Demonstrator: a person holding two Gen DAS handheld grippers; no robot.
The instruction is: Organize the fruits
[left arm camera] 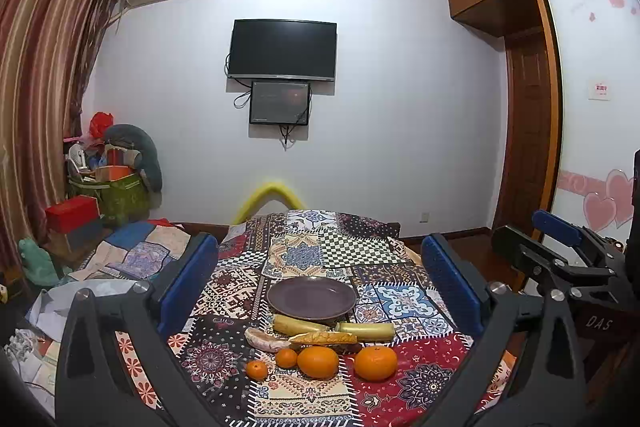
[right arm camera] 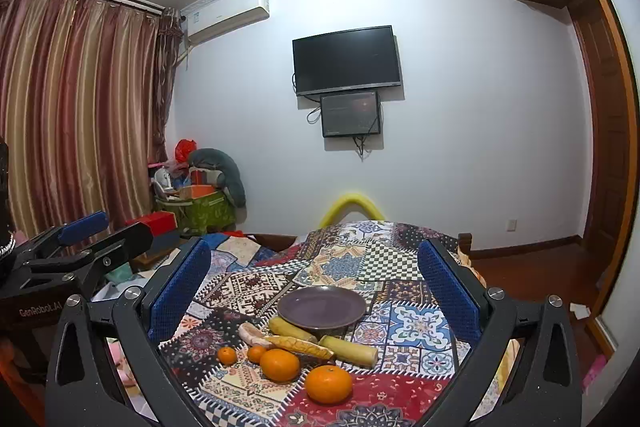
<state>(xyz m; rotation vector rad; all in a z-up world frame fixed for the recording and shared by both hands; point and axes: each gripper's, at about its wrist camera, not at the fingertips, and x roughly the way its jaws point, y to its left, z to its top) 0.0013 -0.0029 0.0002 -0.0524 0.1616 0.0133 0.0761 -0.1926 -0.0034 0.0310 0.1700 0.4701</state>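
Fruit point(left arm camera: 318, 361) waits in a loose cluster at lower centre, just in front of the bare plate point(left arm camera: 311, 297). Left gripper point(left arm camera: 320, 287) and right gripper point(right arm camera: 314, 289) hang wide and hold nothing, seemingly lined up for a first pick.

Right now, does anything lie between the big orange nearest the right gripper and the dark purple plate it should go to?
Yes. Between the big orange and the dark purple plate, pale yellow banana pieces and a peeled strip lie across the patchwork cloth. Nothing visible sits on the plate. Both grippers stand open, clear of the fruit.
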